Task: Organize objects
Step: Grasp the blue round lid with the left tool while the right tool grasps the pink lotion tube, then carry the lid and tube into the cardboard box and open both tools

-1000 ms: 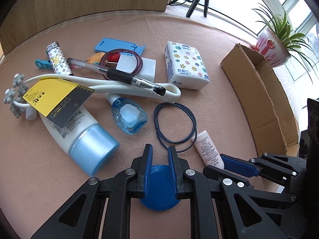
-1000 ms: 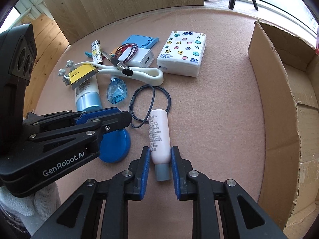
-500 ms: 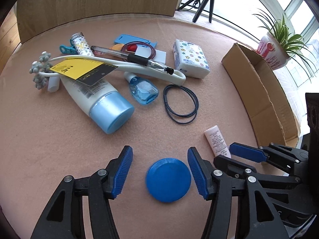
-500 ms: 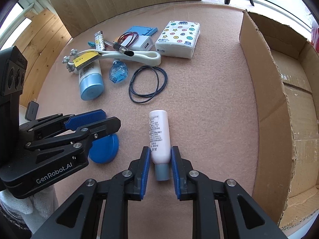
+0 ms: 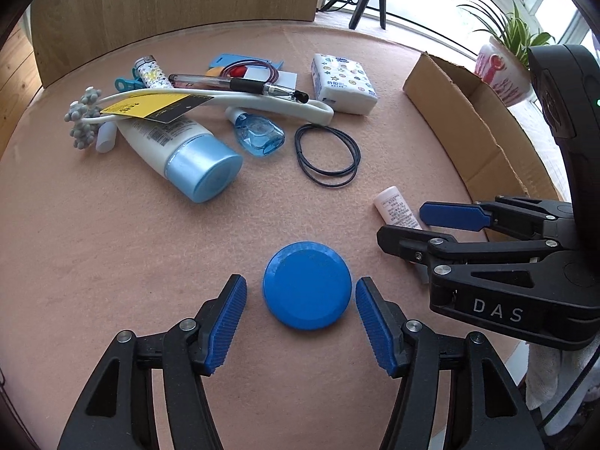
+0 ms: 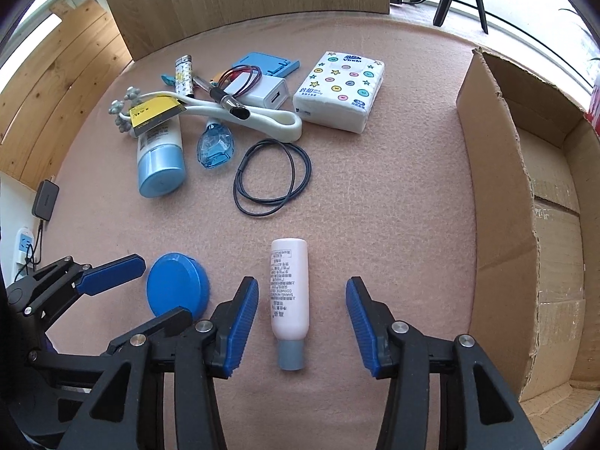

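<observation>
a round blue lid (image 5: 307,285) lies flat on the pink felt table (image 5: 112,255), sitting between the spread fingers of the left gripper (image 5: 301,322) without touching either blue pad. just to its right, a small pink tube (image 6: 289,296) with a grey cap lies lengthwise between the wide-open fingers of the right gripper (image 6: 302,328), cap end toward the camera, and neither pad touches it. both claws are spread and hold nothing. farther back on the felt is a loop of thin black cord (image 6: 272,178), lying apart from the tube. behind it sits a cluster of items: a white bottle with a light blue cap (image 5: 180,150) on its side, a small clear blue bottle (image 5: 258,137), a long white massager (image 5: 225,103) with a yellow tag, a pen (image 5: 240,84) resting across it, a patterned tissue pack (image 6: 339,92), a white charger (image 6: 268,93) and a lighter (image 6: 184,75). an open cardboard box (image 6: 498,195) stands along the right side of the table.
</observation>
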`<state>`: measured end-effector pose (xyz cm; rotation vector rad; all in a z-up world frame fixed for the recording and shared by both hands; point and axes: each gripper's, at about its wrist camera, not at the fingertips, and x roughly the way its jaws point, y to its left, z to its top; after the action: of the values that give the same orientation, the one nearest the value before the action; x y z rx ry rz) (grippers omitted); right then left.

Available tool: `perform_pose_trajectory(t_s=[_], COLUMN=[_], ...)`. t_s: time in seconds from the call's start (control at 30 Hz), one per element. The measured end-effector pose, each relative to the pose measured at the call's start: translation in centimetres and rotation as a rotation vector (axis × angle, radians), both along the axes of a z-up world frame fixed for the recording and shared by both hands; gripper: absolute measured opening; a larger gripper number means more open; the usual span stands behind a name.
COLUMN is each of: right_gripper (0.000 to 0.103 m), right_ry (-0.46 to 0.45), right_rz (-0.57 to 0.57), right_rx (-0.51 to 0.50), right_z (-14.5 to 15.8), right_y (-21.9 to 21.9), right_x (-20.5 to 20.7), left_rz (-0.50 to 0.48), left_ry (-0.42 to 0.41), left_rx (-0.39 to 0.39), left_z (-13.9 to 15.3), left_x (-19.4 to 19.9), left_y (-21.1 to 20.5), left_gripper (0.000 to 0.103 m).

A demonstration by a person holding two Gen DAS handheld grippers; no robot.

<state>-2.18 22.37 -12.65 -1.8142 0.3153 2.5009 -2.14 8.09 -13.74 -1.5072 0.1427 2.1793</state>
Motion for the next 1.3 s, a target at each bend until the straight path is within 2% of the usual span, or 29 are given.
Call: perform_pose_trajectory(t_s=[0.1, 0.17, 0.23, 0.3, 0.5, 0.73, 1.07, 1.3], right_gripper=[0.045, 0.038, 0.025, 0.019, 0.019, 0.019, 0.019, 0.019], right_ry=[-0.001, -0.002, -0.002, 0.005, 0.061, 0.136, 0.213, 0.237], right_rz=[0.013, 0.017, 0.016, 0.009, -0.014, -0.038, -0.147, -0.228], right_rx=[0.017, 0.021, 0.010, -0.005, -0.043, -0.081, -0.118, -0.091], right_z=[0.0, 0.0, 0.1, 0.4, 2.6, 6.1, 9.6, 10.4], right_y=[-0.2, -0.2, -0.1, 0.2, 1.3, 3.5, 10.2, 14.9], right_x=[0.0, 0.0, 0.0, 0.2, 1.0, 2.3, 5.8, 8.3], left_rz=[0.011, 0.013, 0.025, 0.048, 0.093, 0.108, 0.017, -0.076], left_ry=[0.019, 0.021, 0.020, 0.016, 0.033, 0.092, 0.185, 0.197], left_rx=[-0.006, -0.004, -0.001, 0.003, 0.023, 0.065, 0.136, 0.166], left_z=[-0.1, -0.1, -0.1, 0.1, 1.4, 5.2, 10.7, 11.8], left_x=[0.1, 0.0, 0.0, -0.2, -0.4, -0.4, 0.0, 0.7], left_y=[0.0, -0.1, -0.2, -0.5, -1.2, 0.3, 7.8, 14.3], left_gripper=[0.054, 0.054, 0.054, 0.054, 0.054, 0.054, 0.054, 0.054])
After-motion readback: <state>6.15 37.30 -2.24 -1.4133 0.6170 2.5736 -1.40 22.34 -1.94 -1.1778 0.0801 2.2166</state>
